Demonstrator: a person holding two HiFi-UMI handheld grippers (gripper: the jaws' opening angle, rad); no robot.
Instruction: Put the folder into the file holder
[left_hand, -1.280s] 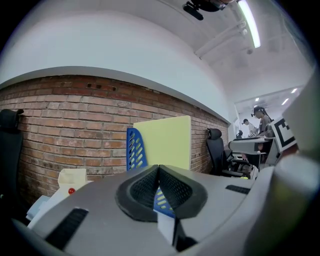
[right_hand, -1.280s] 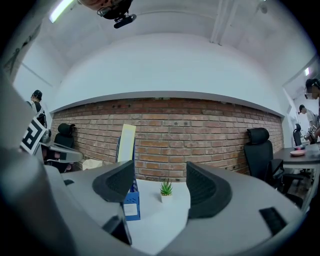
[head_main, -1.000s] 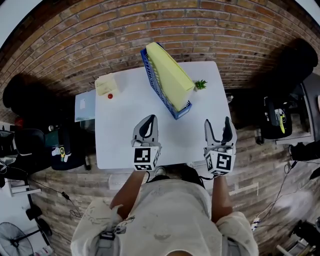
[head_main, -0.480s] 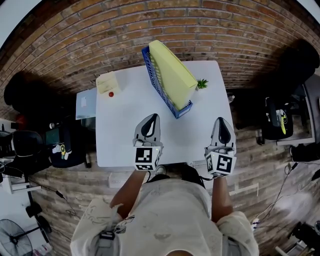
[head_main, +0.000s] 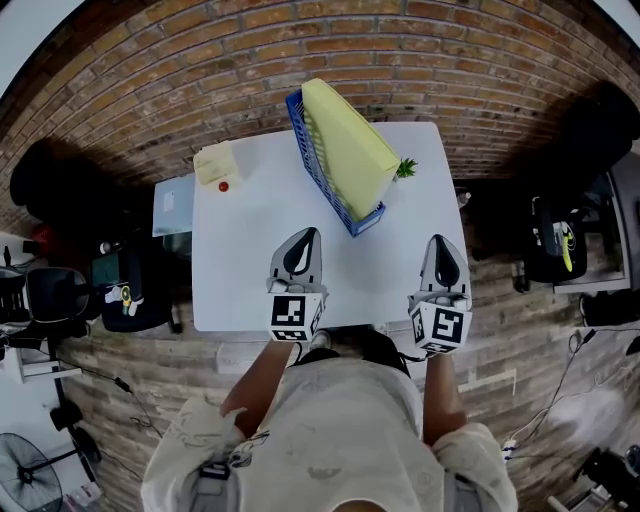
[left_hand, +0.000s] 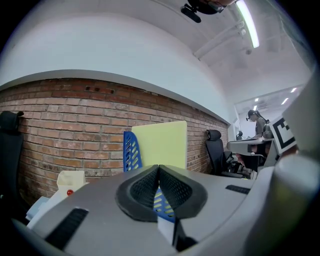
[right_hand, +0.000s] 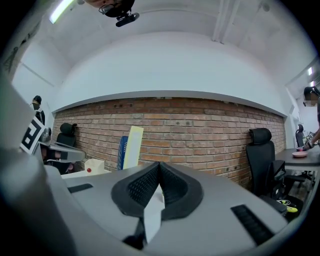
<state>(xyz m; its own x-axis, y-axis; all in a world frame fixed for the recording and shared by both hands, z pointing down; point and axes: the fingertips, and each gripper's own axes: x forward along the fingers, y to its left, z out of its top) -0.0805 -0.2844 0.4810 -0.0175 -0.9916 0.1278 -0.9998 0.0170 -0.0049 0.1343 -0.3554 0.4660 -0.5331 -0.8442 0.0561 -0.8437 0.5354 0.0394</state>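
A white table (head_main: 255, 255) fills the middle of the head view, its far edge against a red brick wall (head_main: 200, 70) that curves across the top of the frame. In the right gripper view a black office chair (right_hand: 261, 152) stands at the right before that wall, under a white ceiling. At the table's upper left corner sits a pale box (head_main: 213, 162) with a small red ball (head_main: 222, 186) just beside it, and a little green plant (head_main: 404, 167) stands near the upper right corner. The folder (head_main: 345, 150) is in the blue file holder (head_main: 325, 172) at the upper centre of the table. It is a plain pale yellow sheet, leaning to the right and rising well above the holder's latticed side. The left gripper (head_main: 304, 242) hangs over the table's near edge at lower centre, its jaws pressed together with nothing between them. The right gripper (head_main: 442, 248) hovers at the table's lower right. Its jaws have just been closing and now meet, empty. Both grippers are well apart from the holder.
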